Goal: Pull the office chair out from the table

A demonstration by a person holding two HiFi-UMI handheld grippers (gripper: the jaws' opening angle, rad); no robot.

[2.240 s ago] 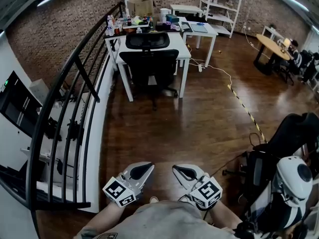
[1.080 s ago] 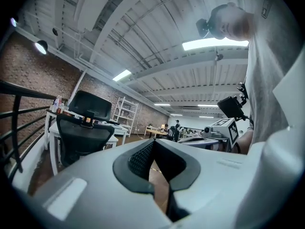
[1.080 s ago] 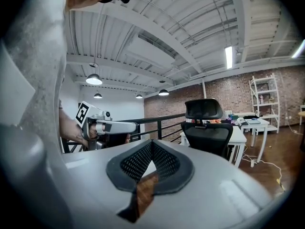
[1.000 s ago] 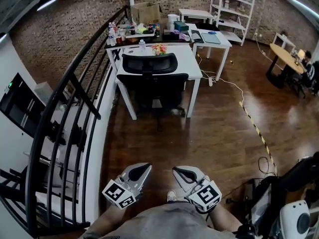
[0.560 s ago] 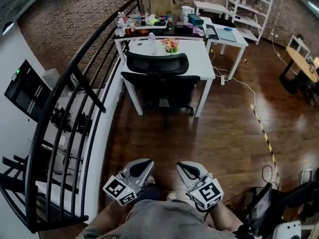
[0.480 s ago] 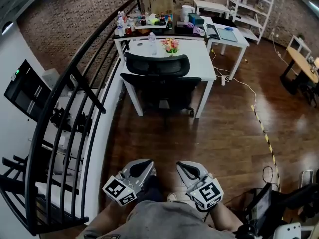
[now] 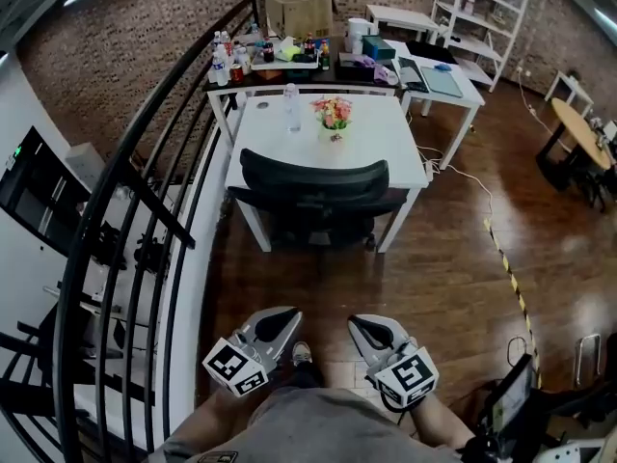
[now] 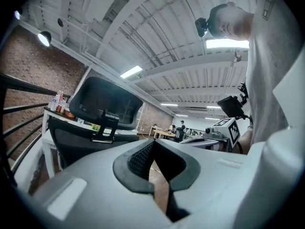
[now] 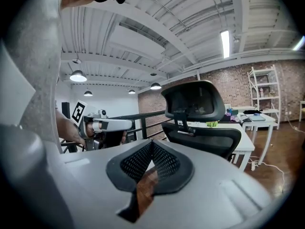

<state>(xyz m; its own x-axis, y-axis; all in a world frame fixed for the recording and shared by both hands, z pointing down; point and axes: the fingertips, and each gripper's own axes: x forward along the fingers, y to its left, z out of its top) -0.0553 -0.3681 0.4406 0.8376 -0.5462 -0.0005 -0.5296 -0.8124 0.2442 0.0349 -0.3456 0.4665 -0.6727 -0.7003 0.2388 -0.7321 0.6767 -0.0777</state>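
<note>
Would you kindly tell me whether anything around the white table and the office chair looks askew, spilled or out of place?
Nothing stands out. The office chair sits square under the white table, and the bottle and flowers on it stand upright. Only a loose cable trails over the floor to the table's right.

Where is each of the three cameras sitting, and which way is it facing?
Head view: on the person's head, looking steeply down at the office chair at the white table; shows shirt, left gripper, right gripper.
Left gripper view: on the left gripper, facing along its shut fingers toward the chair; shows the shirt.
Right gripper view: on the right gripper, facing along its shut fingers toward the chair; shows the left hand.
Shared: all show the chair; each gripper view shows the other gripper.
</note>
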